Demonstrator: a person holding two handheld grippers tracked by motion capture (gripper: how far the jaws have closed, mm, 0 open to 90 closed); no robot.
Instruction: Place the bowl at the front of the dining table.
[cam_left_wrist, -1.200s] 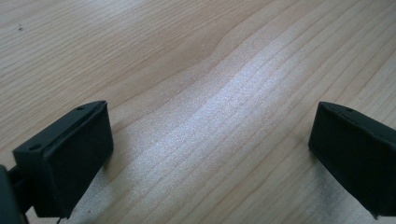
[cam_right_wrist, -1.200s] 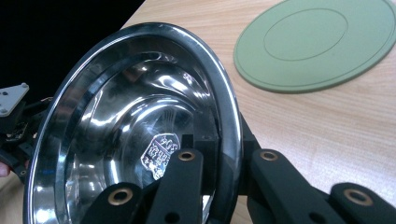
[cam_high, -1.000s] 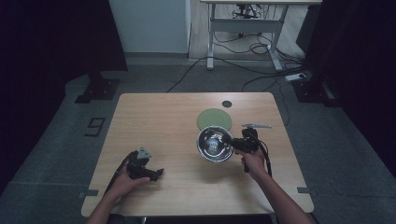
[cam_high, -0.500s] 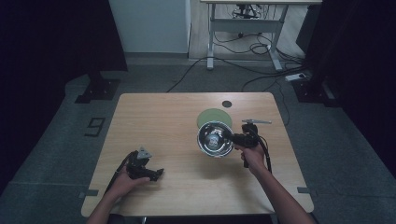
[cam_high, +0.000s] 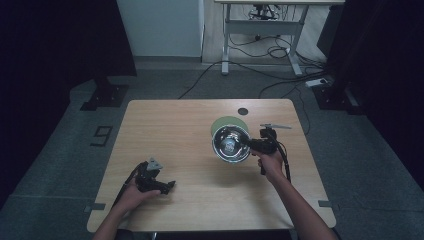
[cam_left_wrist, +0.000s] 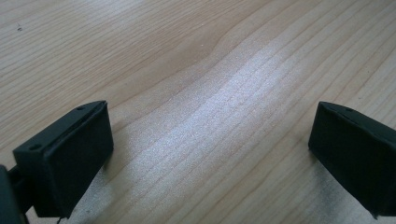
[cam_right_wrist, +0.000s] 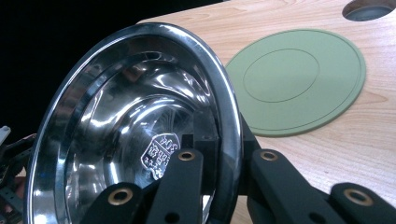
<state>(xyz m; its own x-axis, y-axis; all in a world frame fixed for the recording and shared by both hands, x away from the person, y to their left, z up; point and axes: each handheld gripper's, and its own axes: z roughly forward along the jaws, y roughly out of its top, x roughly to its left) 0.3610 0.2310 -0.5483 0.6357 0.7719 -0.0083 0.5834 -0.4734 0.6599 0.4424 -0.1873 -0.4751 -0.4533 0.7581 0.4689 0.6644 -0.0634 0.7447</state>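
Observation:
A shiny steel bowl (cam_high: 231, 144) hangs tilted over the wooden table (cam_high: 170, 130), its hollow facing up and toward the camera. My right gripper (cam_high: 248, 145) is shut on the bowl's right rim; in the right gripper view one jaw lies inside the bowl (cam_right_wrist: 140, 116) and the other outside, with the right gripper (cam_right_wrist: 226, 161) clamped on the edge. A round green mat (cam_high: 224, 122) lies flat just beyond the bowl, partly covered by it, and the mat (cam_right_wrist: 299, 79) is bare. My left gripper (cam_high: 167, 186) rests low at the table's front left, and the left gripper (cam_left_wrist: 210, 154) stands open over bare wood.
A round cable hole (cam_high: 243, 111) sits near the table's far edge, beside the mat. Beyond the table stand a desk frame (cam_high: 260, 35) and floor cables. Dark curtains flank both sides.
The right gripper has carried the bowl a little farther away, toward the green mat, so it now overlaps the mat's near edge more. The left gripper has stayed put.

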